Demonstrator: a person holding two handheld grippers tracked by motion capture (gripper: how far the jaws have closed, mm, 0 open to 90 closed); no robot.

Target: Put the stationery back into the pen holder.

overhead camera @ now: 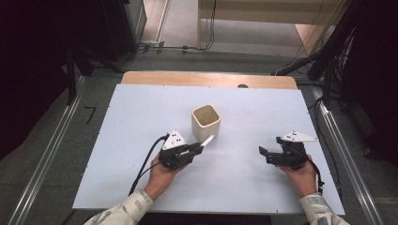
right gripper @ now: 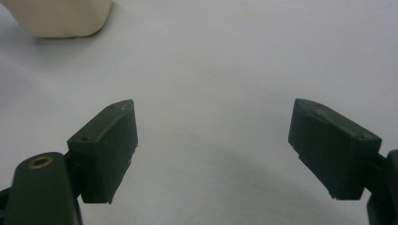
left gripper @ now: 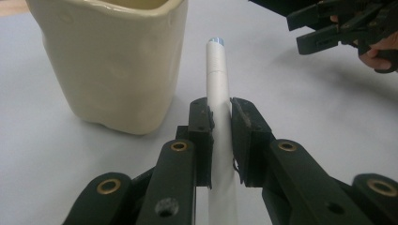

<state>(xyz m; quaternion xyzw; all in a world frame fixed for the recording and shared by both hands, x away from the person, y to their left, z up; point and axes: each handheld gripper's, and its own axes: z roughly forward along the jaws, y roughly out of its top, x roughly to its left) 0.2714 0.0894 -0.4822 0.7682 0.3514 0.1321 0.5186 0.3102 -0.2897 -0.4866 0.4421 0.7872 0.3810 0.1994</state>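
Left gripper: my left gripper (left gripper: 220, 122) is clamped on a white pen (left gripper: 218, 79), both black pads pressed against its barrel; in the high view it (overhead camera: 199, 147) sits just left of frame centre.
Pen: smooth, round, matte white tube with a pale blue tip; in the high view the pen (overhead camera: 208, 140) pokes up and to the right, its tip just beside the cup's lower right corner; I cannot tell whether they touch.
Right gripper: my right gripper (right gripper: 213, 145) stands wide apart, nothing between its blocky black pads; in the high view it (overhead camera: 264, 153) rests at lower right, well apart from the pen.
Cup: cream ceramic cup (overhead camera: 206, 123), squarish with rounded corners and a slightly dimpled glaze, upright at frame centre.
Table: flat white sheet (overhead camera: 141, 122), plain and matte, over a wooden top.
View differences: the left gripper view shows the cup (left gripper: 112, 65) wall close up at upper left; the high view shows its open mouth.
Cut off: the pen's rear end runs off the bottom edge of the left gripper view; the cup (right gripper: 61, 16) is a cropped corner in the right gripper view.
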